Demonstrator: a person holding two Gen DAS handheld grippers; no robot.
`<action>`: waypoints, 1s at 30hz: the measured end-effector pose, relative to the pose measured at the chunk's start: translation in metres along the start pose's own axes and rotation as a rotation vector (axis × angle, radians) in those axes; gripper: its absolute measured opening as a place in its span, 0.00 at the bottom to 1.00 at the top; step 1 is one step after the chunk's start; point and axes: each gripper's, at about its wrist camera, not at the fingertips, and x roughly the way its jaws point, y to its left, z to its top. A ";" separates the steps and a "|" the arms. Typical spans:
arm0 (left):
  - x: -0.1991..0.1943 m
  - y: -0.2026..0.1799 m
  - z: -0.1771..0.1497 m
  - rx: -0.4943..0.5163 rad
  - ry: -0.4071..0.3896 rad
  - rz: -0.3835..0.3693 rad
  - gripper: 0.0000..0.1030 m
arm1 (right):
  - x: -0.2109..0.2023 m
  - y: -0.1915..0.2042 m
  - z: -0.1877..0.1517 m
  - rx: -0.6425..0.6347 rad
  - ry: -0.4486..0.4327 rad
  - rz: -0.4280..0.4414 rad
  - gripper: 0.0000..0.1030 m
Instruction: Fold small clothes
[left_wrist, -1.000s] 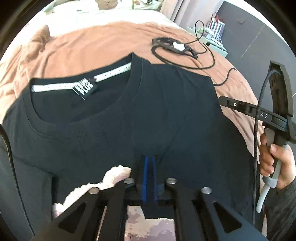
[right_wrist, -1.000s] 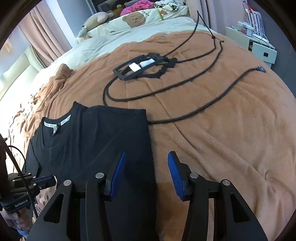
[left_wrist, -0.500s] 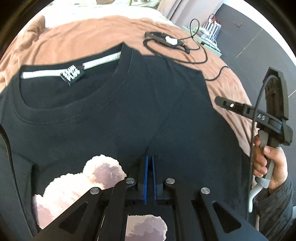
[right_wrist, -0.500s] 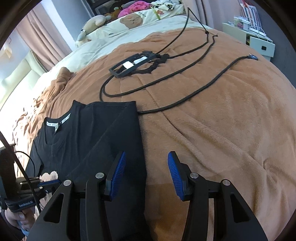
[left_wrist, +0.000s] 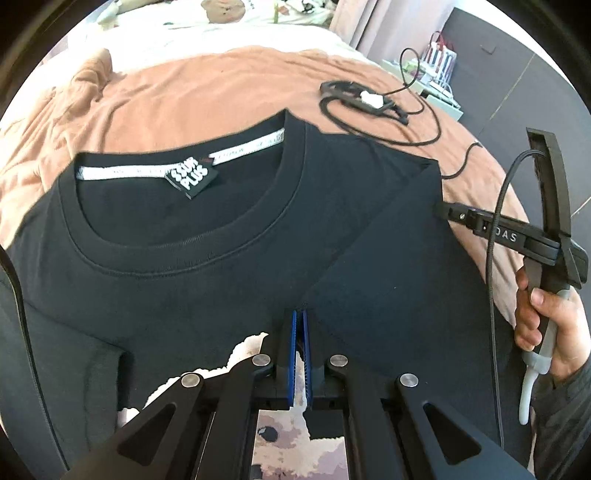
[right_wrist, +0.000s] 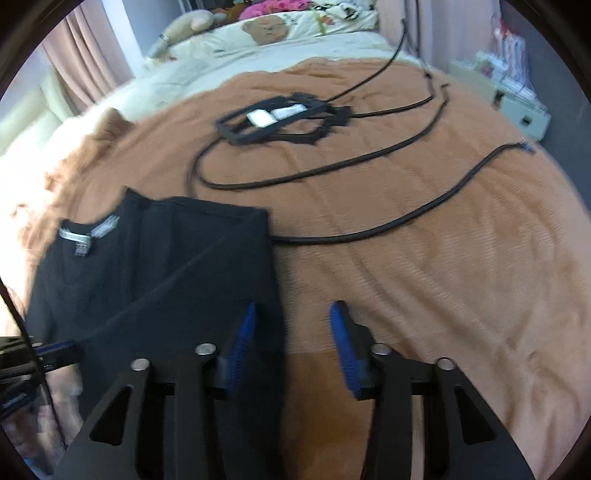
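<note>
A black T-shirt (left_wrist: 207, 280) with a white neck tape and a black label lies front up on a tan blanket (left_wrist: 207, 103). Its right side is folded over the chest as a diagonal flap (left_wrist: 388, 280). My left gripper (left_wrist: 300, 325) is shut on the tip of that flap, above a pale print (left_wrist: 236, 354). The shirt also shows in the right wrist view (right_wrist: 177, 273). My right gripper (right_wrist: 293, 325) is open and empty, just above the shirt's right edge and the blanket (right_wrist: 424, 280). It also shows in the left wrist view (left_wrist: 454, 212), held by a hand.
A black frame with white parts (right_wrist: 280, 118) and long black cables (right_wrist: 369, 166) lie on the blanket beyond the shirt. Pillows and soft toys (right_wrist: 266, 26) sit at the head of the bed. A white shelf unit (right_wrist: 513, 96) stands on the right.
My left gripper has drawn back from the collar with the flap, covering more of the pale print. The right gripper has shifted slightly, and its view is blurred now.
</note>
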 end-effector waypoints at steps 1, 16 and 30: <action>0.002 0.001 -0.001 -0.003 0.000 0.003 0.03 | 0.000 -0.001 0.001 0.010 -0.009 -0.025 0.34; -0.008 -0.008 -0.024 0.001 -0.016 -0.002 0.43 | -0.059 -0.018 -0.053 -0.020 0.001 0.111 0.34; -0.010 -0.027 -0.046 0.053 -0.034 -0.004 0.46 | -0.087 -0.020 -0.116 -0.117 0.038 0.018 0.37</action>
